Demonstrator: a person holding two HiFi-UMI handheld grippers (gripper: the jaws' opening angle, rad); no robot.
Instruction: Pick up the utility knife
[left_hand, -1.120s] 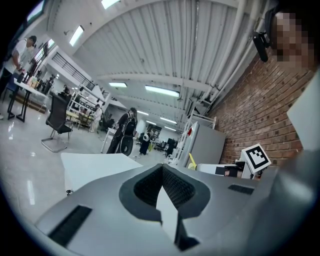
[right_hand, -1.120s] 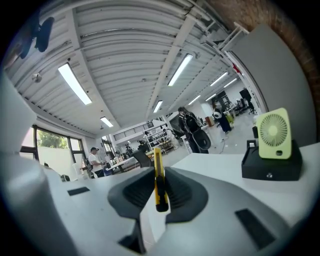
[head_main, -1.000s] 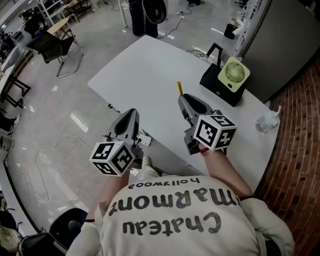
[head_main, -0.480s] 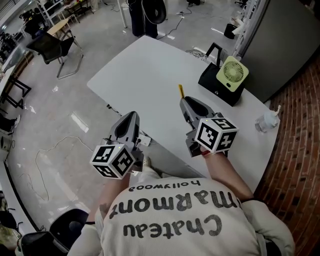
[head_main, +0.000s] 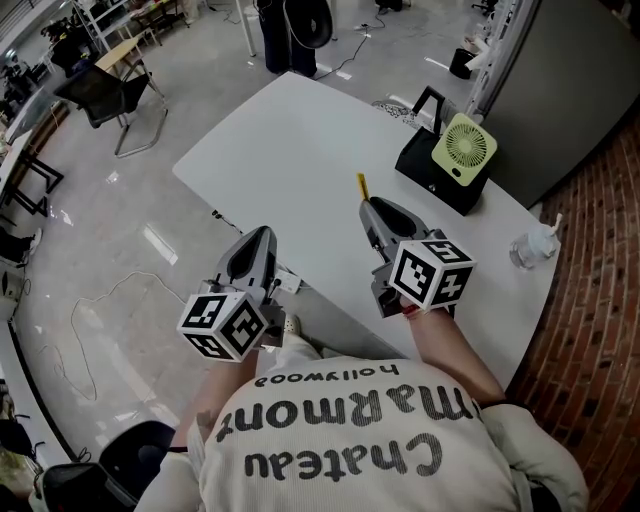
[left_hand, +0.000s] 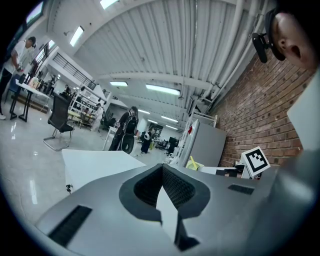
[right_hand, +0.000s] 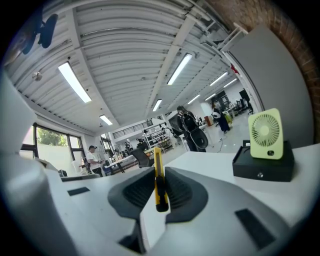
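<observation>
Gripping slim yellow plastic utility knife (right_hand: 158, 176) in right claw (head_main: 375, 212) over white rectangular worktop (head_main: 300, 130); left claw (left_hand: 162, 171) closed, empty

Knife (right_hand: 160, 175) is yellow with a black bit at the near end. Left gripper (head_main: 260, 236) and right gripper (head_main: 368, 203) are grey with black ribbed pads and black-and-white square-marker cubes. Table (head_main: 290, 140) is white, the fan (head_main: 466, 147) pale green, the box (head_main: 430, 168) black, and the wall (head_main: 600, 290) red brick.
</observation>
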